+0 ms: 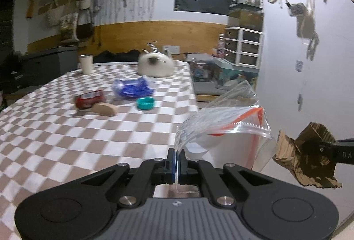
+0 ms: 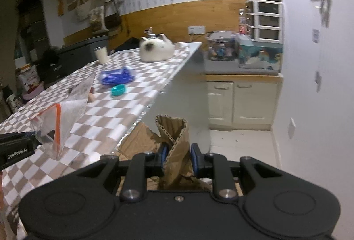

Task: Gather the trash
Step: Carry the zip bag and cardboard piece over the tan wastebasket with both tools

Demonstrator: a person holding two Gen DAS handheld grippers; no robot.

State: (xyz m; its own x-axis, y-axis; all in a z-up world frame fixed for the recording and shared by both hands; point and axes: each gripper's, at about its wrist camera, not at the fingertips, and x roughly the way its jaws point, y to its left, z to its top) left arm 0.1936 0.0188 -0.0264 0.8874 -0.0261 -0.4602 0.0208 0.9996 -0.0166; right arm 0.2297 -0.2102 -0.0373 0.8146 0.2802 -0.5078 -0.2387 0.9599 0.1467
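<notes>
My left gripper (image 1: 176, 157) is shut on the edge of a clear zip bag (image 1: 223, 129) with an orange seal, held open off the table's right edge; the bag (image 2: 59, 116) also shows at the left of the right wrist view. My right gripper (image 2: 178, 155) is shut on a torn piece of brown corrugated cardboard (image 2: 174, 140), which hangs to the right of the bag (image 1: 307, 158). On the checked tablecloth (image 1: 66, 140) lie a red wrapper (image 1: 89, 98), a blue crumpled plastic wrapper (image 1: 132, 89), a teal cap (image 1: 145, 103) and a tan wooden piece (image 1: 106, 108).
A white cat-shaped pot (image 1: 156, 65) and a white cup (image 1: 86, 64) stand at the table's far end. Beyond the table's right edge are cream cabinets (image 2: 241, 103), a white drawer unit (image 2: 264, 19), boxes on the counter and the white wall (image 2: 320, 85).
</notes>
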